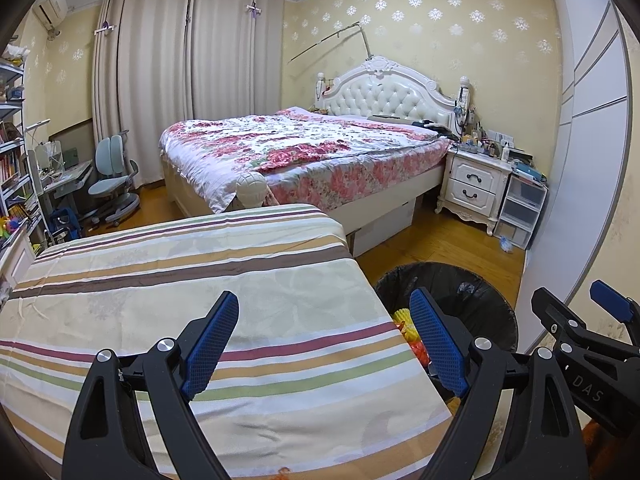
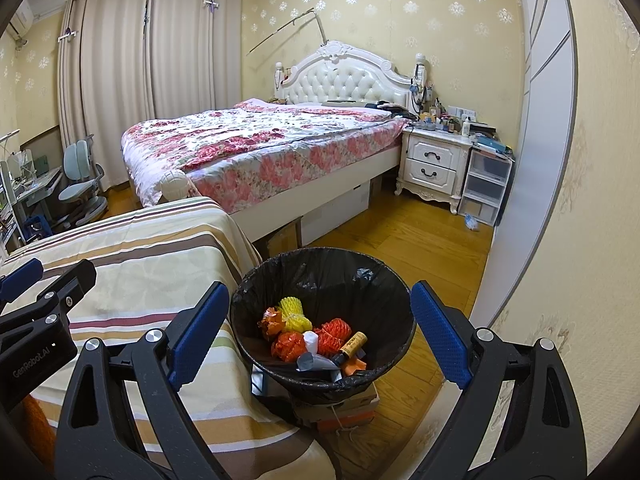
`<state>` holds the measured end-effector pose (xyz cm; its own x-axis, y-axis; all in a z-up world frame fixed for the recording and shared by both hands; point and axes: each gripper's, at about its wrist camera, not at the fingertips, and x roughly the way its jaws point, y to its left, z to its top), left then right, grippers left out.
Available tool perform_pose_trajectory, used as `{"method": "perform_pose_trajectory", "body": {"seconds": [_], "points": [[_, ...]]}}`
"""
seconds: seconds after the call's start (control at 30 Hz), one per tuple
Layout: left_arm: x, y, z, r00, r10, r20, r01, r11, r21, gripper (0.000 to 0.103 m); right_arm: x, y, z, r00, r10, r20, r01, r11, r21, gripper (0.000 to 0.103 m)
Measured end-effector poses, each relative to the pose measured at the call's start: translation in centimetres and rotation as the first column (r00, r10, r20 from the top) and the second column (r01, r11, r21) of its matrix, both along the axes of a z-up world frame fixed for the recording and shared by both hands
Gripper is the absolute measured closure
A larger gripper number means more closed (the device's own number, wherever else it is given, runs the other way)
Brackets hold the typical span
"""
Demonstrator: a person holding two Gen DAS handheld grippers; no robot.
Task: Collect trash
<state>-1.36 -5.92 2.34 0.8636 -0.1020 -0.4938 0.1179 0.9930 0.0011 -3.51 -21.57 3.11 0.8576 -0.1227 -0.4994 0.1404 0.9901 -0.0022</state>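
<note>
Both of my grippers, the left gripper and the right gripper, hang wide and empty, and the trash sits in the black-lined bin perched on a box right of the striped sheet, so I judge a careless nudge could tip it.

access: bin mouth open above | left: striped bed edge touching | right: bare floor
</note>
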Motion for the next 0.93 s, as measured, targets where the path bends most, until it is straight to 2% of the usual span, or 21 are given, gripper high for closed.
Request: {"method": "perform_pose_trajectory", "body": {"seconds": [0.63, 0.93], "points": [[1.1, -0.1, -0.4, 1.0, -0.014, -0.003, 0.014, 1.0, -0.004, 0.018, 0.0, 0.1, 0.0, 1.0, 0.001, 0.001, -0.001, 1.0, -0.001, 0.013], [2.0, 2.2, -1.0, 0.999, 0.029, -0.026, -0.029, 0.999, -0.016, 0.018, 0.5, 0.6, -0.4, 1.0, 0.019, -0.014, -0.019, 1.0, -0.003, 0.013]]}}
